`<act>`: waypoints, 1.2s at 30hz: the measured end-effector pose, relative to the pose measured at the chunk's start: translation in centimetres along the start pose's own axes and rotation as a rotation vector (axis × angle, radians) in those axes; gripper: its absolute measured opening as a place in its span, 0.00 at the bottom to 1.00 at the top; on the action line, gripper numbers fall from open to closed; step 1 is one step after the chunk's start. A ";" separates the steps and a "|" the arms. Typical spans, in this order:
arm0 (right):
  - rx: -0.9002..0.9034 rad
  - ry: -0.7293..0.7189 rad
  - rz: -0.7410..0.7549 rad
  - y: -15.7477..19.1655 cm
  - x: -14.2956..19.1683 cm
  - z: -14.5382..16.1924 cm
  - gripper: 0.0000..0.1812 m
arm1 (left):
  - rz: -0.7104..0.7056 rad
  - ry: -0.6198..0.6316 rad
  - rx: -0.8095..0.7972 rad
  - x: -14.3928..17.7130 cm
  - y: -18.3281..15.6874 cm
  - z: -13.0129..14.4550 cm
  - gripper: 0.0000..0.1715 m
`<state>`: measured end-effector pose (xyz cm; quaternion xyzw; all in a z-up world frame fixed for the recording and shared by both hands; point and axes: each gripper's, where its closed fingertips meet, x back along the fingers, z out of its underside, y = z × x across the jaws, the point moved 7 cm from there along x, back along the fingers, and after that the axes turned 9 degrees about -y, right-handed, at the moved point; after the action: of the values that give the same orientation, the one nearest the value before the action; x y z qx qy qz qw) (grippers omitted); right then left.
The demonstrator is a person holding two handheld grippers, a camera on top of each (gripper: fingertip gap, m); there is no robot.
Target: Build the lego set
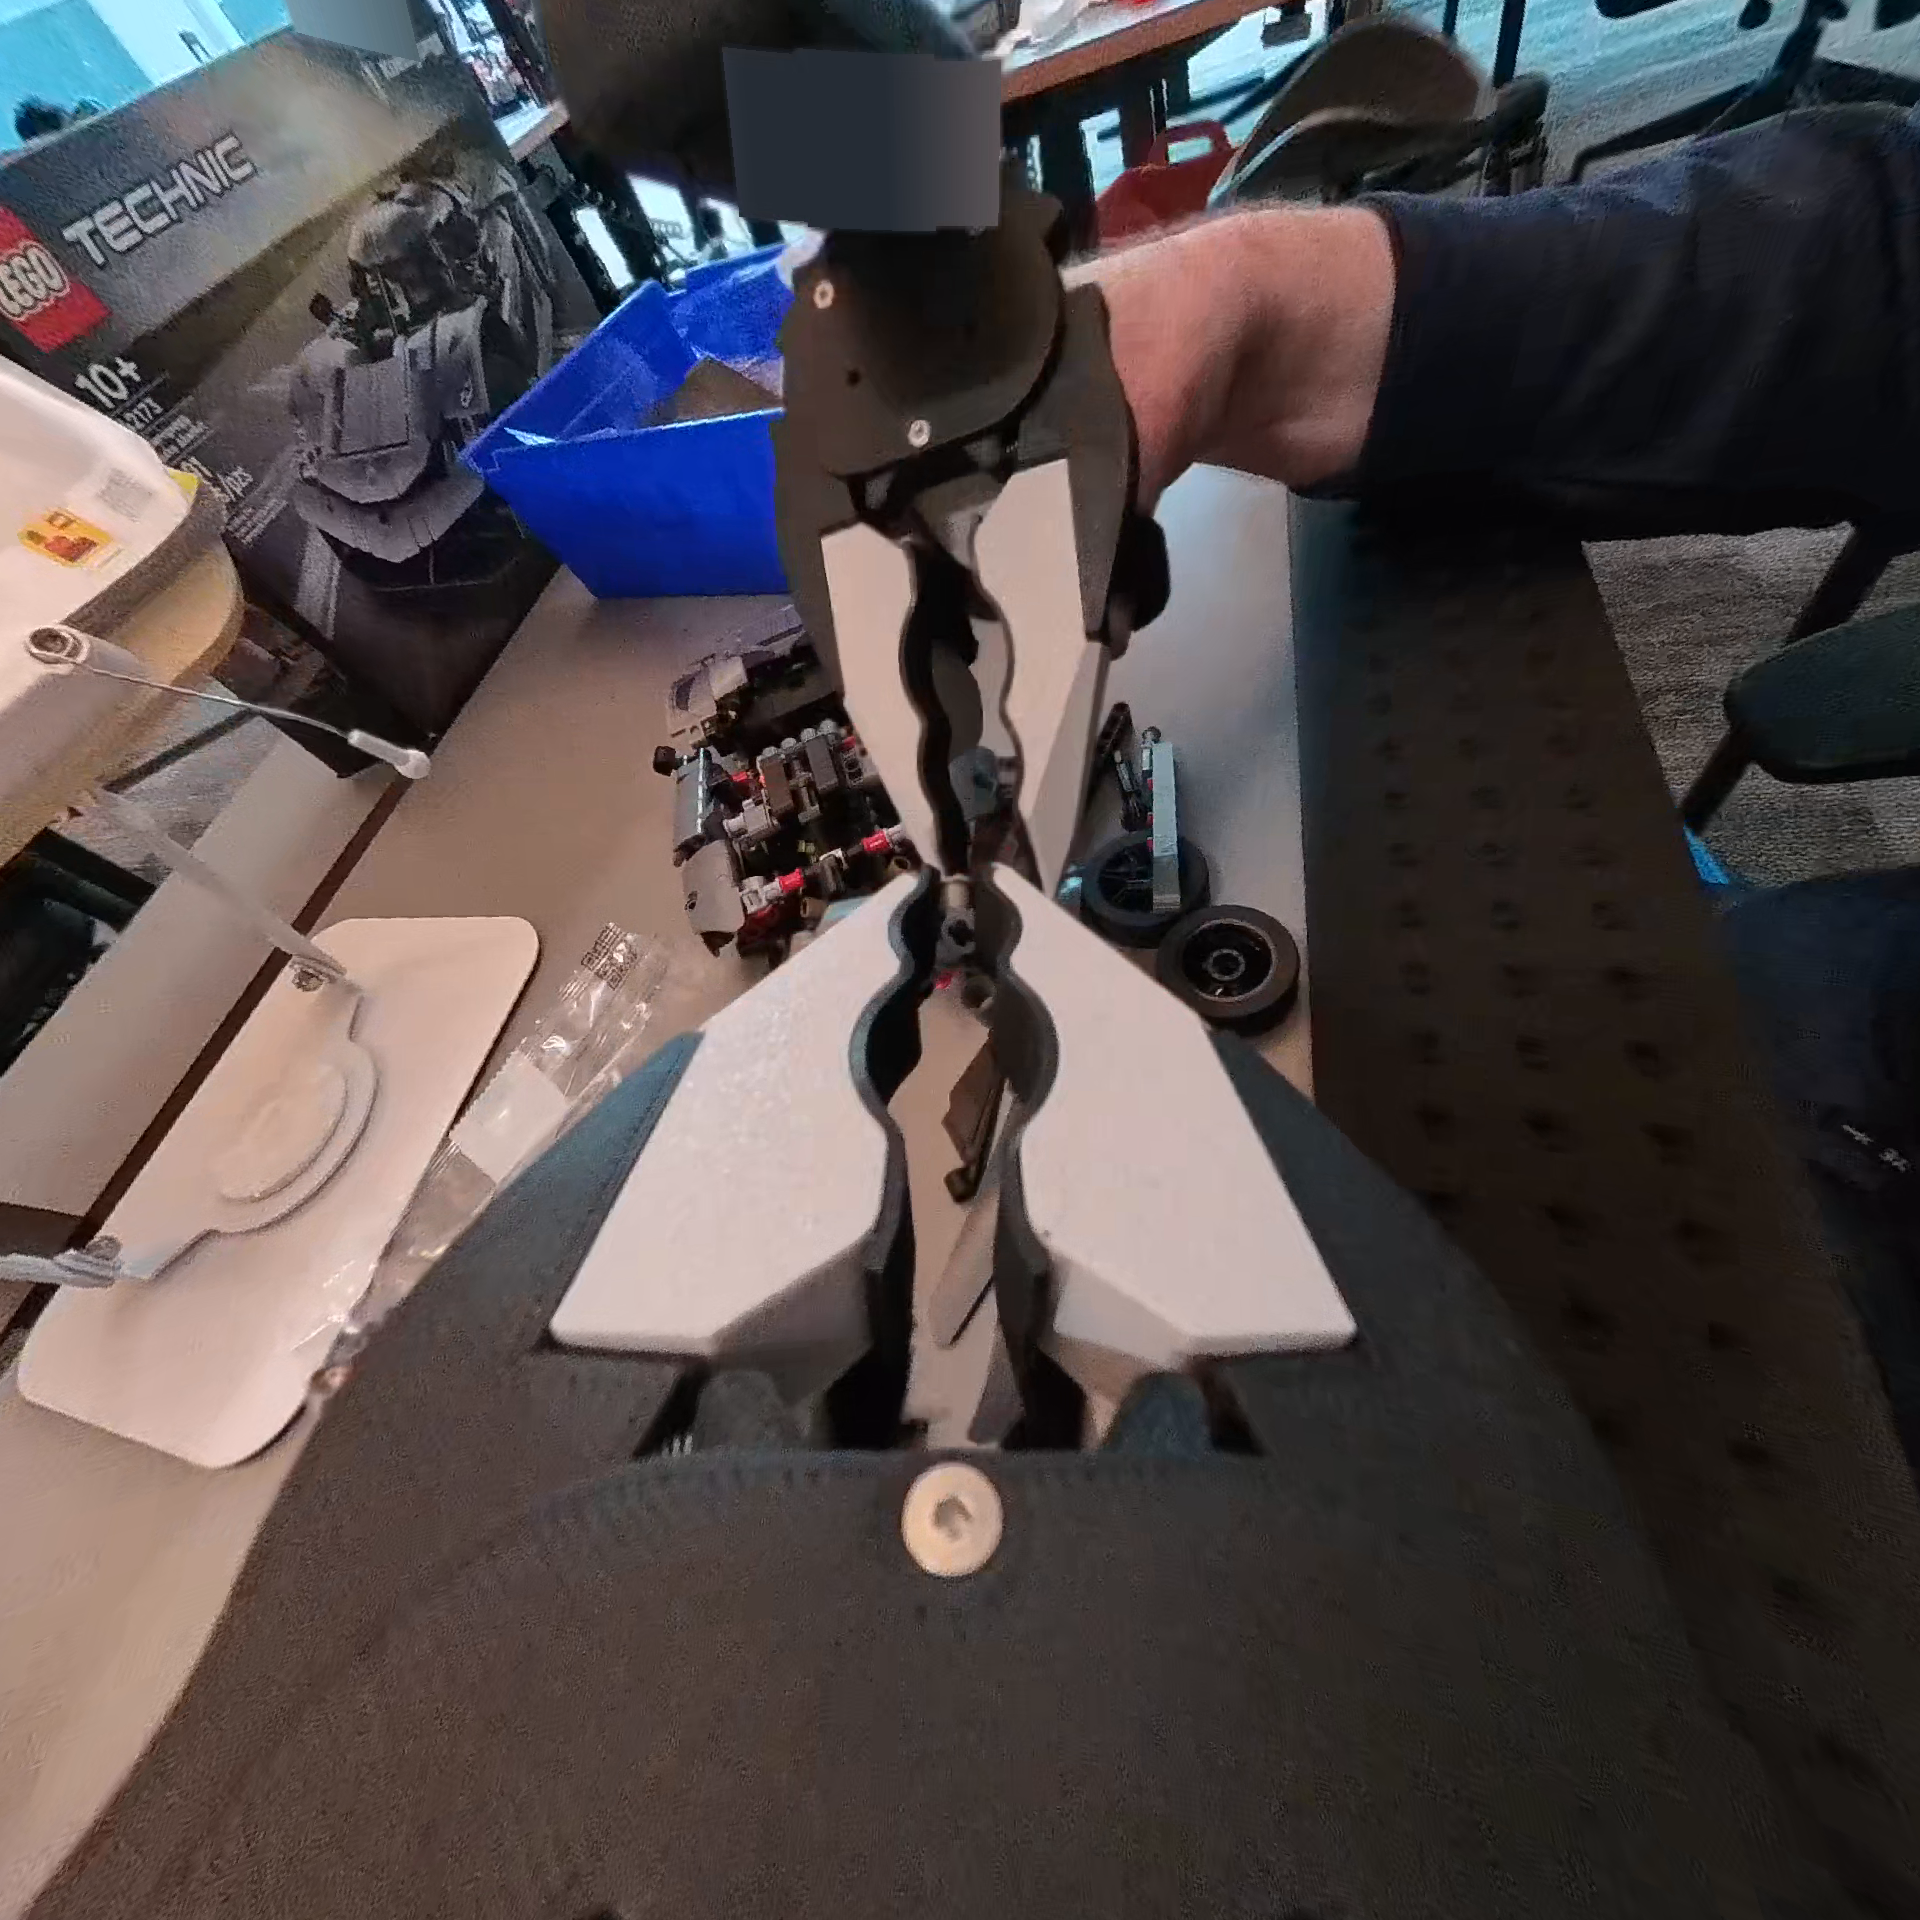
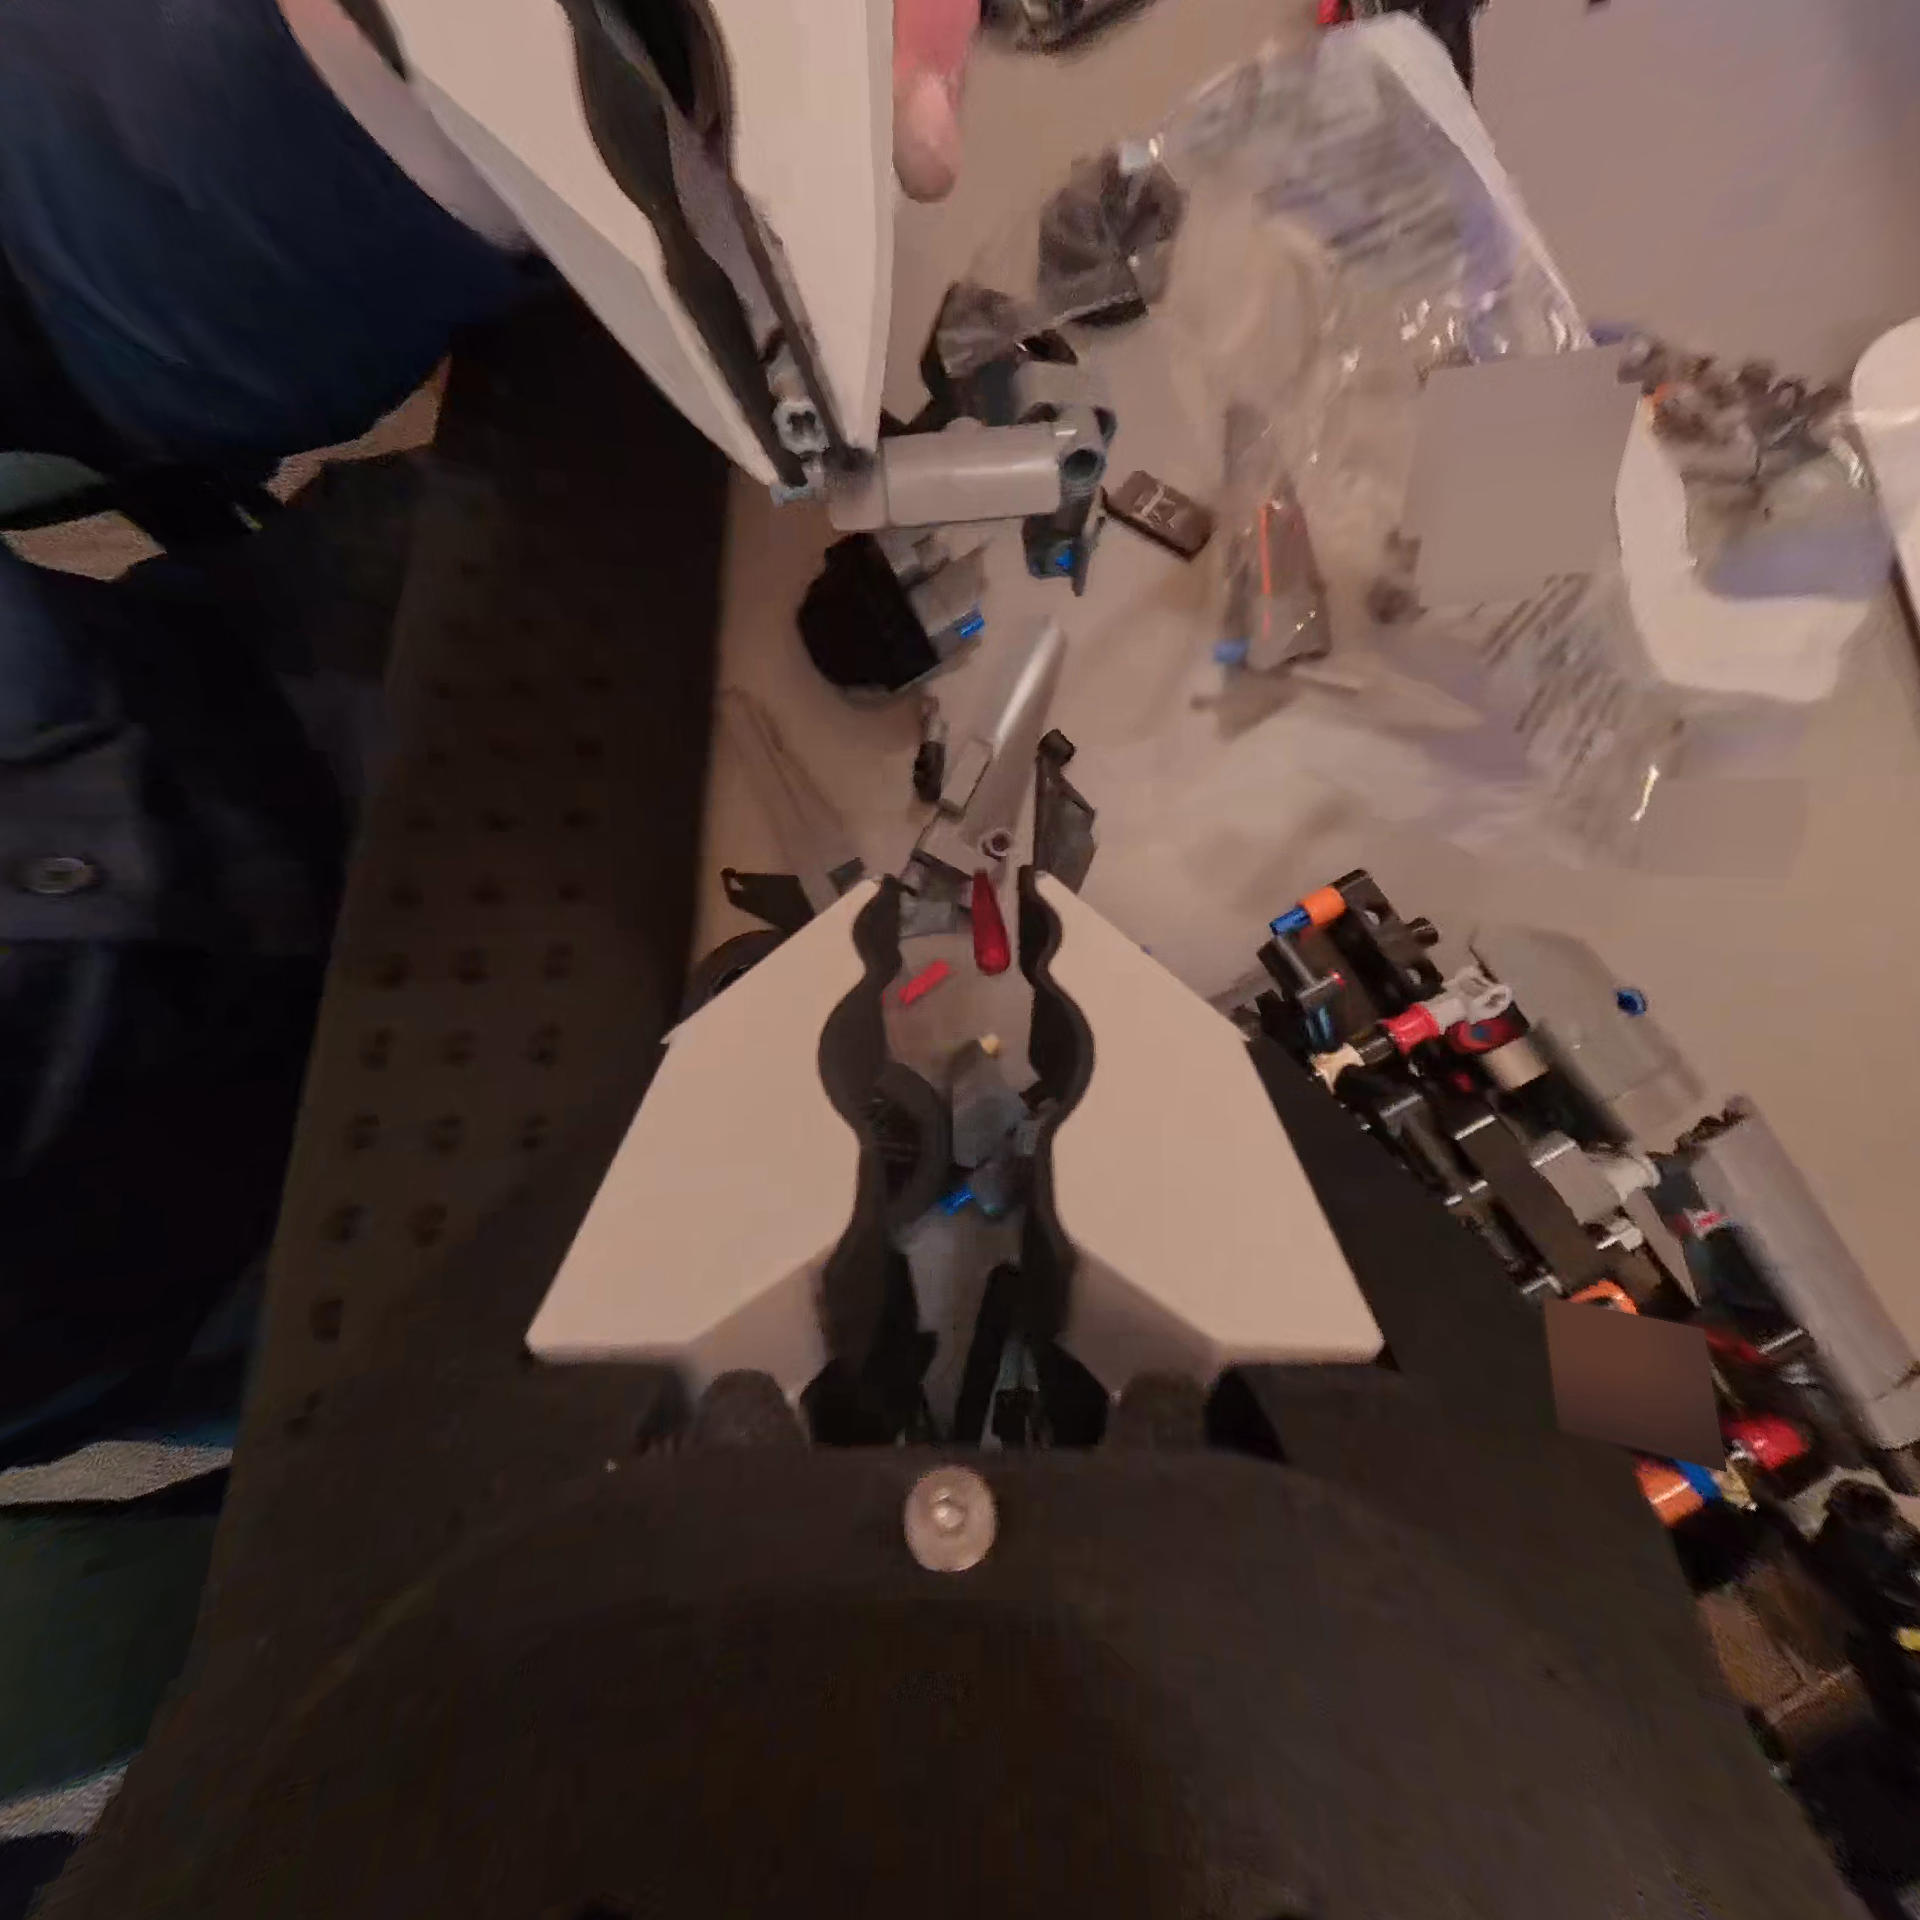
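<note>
Left gripper [image 1: 961, 914]: nearest our lens, fingers pinching a small grey lego piece [image 1: 958, 928] at their tips.
Right gripper [image 2: 956, 894]: fingers a little apart; whether they pinch anything we cannot tell.
Half-built lego model [image 1: 774, 821]: on the table [image 1: 540, 748], mid-surface, beyond our left gripper.
Two black wheels [image 1: 1226, 966]: near the table's right edge.
Blue bin [image 1: 644, 457]: far side.
</note>
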<state>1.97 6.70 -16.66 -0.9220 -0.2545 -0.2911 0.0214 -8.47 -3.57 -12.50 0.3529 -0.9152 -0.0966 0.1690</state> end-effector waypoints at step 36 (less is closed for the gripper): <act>0.290 -0.446 0.186 2.4 3.3 -5.4 0.03 | -0.016 -0.313 0.205 0.4 1.5 -1.4 0.08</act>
<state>2.64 5.10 -10.15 -0.9700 -0.2062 -0.0385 0.1232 -9.08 -2.83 -10.69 0.3561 -0.9326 -0.0578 -0.0133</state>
